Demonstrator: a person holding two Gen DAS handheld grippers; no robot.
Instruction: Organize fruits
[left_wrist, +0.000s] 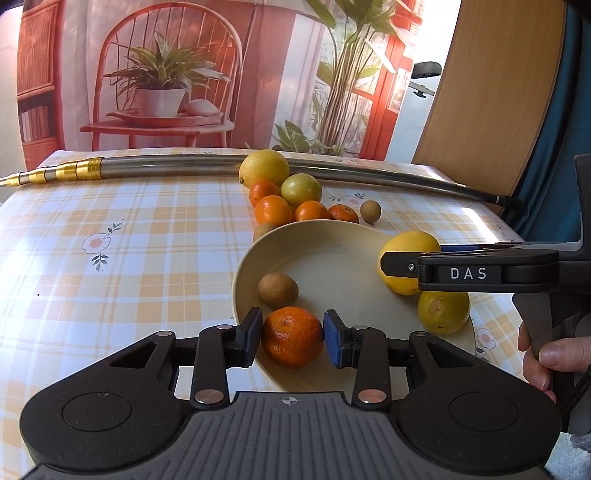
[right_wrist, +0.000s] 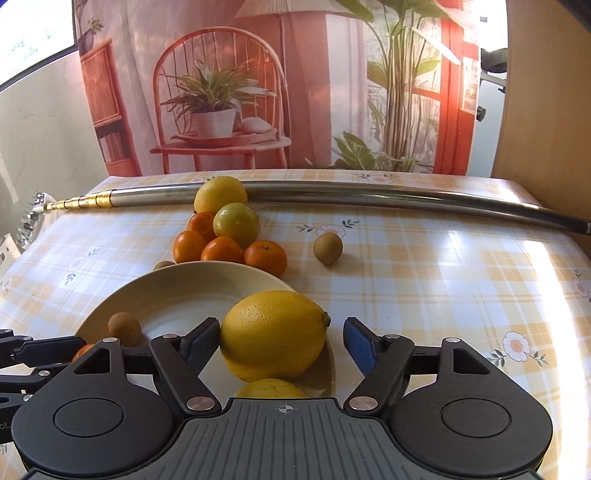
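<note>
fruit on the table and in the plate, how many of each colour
orange fruit: 5
yellow fruit: 3
yellow-green fruit: 1
brown fruit: 3
total: 12

Bright daylight came from the right, glaring white on the worktop (right_wrist: 509, 258); both views were sharp, with fisheye bending at the edges.
</note>
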